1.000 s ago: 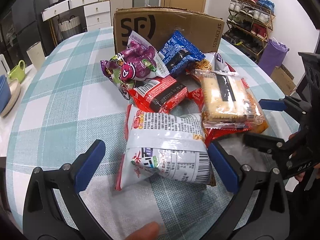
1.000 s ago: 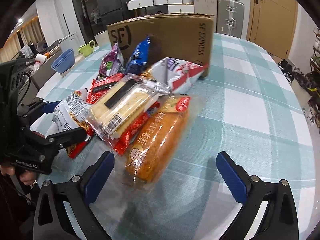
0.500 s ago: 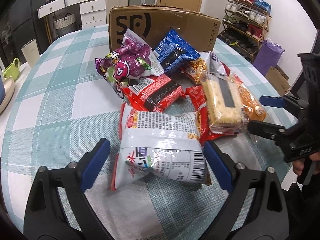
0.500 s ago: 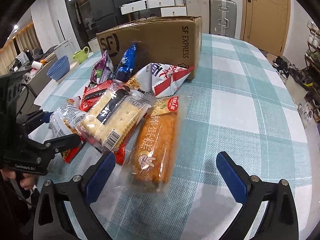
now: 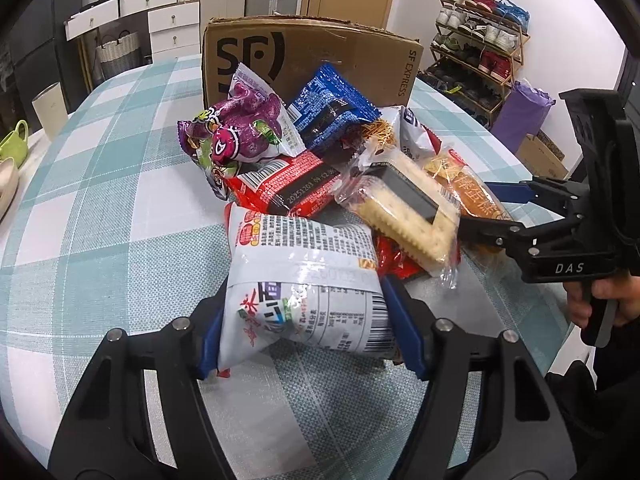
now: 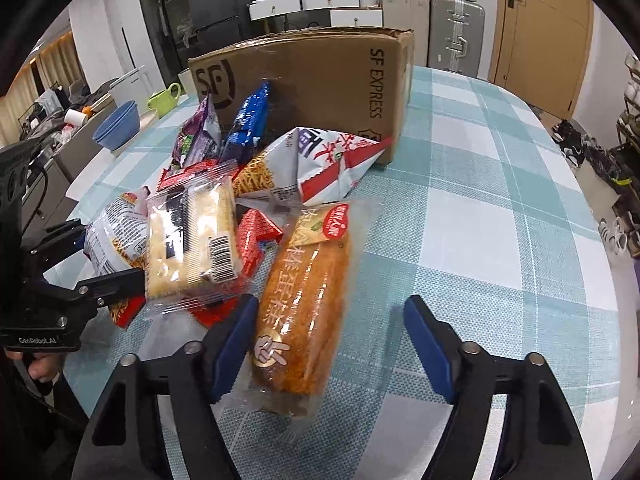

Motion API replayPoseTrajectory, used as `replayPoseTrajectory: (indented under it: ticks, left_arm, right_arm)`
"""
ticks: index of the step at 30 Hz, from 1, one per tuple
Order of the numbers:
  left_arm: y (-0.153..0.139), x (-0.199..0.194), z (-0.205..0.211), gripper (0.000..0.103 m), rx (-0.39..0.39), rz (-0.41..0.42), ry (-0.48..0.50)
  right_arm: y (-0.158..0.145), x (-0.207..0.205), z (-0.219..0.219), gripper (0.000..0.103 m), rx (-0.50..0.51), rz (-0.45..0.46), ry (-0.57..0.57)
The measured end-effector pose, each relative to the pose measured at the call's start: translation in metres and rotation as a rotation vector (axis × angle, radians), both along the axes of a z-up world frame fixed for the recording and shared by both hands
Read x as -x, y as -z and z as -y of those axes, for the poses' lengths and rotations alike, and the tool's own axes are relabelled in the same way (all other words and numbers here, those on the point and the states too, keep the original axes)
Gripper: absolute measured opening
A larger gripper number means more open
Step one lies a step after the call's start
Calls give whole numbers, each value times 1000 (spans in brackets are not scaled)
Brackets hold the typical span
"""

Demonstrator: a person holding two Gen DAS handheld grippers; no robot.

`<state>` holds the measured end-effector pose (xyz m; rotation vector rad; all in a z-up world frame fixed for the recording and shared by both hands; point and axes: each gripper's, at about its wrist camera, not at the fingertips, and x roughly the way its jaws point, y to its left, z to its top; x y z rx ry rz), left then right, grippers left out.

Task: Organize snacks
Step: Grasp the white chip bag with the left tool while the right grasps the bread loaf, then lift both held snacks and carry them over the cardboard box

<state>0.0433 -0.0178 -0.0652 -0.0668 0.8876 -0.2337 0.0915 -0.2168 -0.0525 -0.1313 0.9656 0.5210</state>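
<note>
Several snack packs lie heaped on the checked tablecloth (image 5: 100,200) in front of a cardboard box (image 5: 312,56). My left gripper (image 5: 306,326) has its closing jaws around a white snack bag (image 5: 304,288), and both blue pads touch its sides. In the right wrist view, my right gripper (image 6: 332,344) is closing around an orange cake bar (image 6: 304,300). Its left pad touches the wrapper while the right pad stands apart. A clear cracker pack (image 6: 188,240) rests between the two. Purple (image 5: 240,132), blue (image 5: 332,108) and red (image 5: 288,188) packs lie behind.
A white-and-red bag (image 6: 320,164) leans against the box (image 6: 304,80). Blue bowls (image 6: 118,128) and a green cup (image 6: 164,100) stand beyond the table's left edge. A shoe rack (image 5: 480,40) is far right. A hand (image 5: 608,300) holds the right gripper's handle.
Both pairs of jaws have narrowed from wide open. The left pads have come in against the white bag. The right pads now flank the cake bar, which sits closer to them.
</note>
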Motion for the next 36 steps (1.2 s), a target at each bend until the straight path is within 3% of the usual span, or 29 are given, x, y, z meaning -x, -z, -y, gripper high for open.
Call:
replayPoseTrajectory:
  ticks: [5, 36]
  left_arm:
    - [-1, 0, -3, 65, 1, 2, -10]
    - [-6, 9, -18, 61, 19, 33, -86]
  right_arm:
    - [-1, 6, -3, 43, -25, 2, -40]
    - [-14, 7, 16, 37, -55, 69, 19]
